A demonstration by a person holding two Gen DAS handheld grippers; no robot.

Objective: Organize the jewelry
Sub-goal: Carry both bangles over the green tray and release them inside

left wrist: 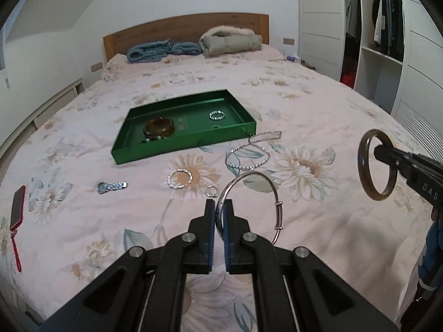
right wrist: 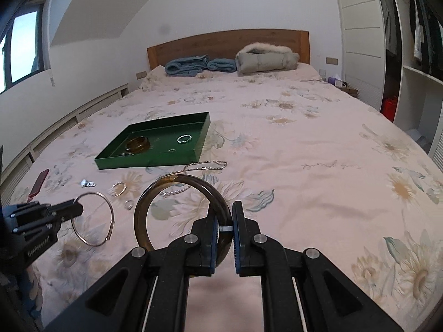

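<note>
Left tongs [left wrist: 218, 210] pinch the silver bangle [left wrist: 249, 207]; right tongs [right wrist: 224, 227] pinch the brown bangle [right wrist: 182, 213], both above the bed's near edge; thin rims may twist loose before reaching the green tray [left wrist: 171, 144]

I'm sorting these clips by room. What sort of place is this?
A bedroom, most likely: a bed with a floral cover and wooden headboard, and an open wardrobe with hanging clothes beside it.
</note>
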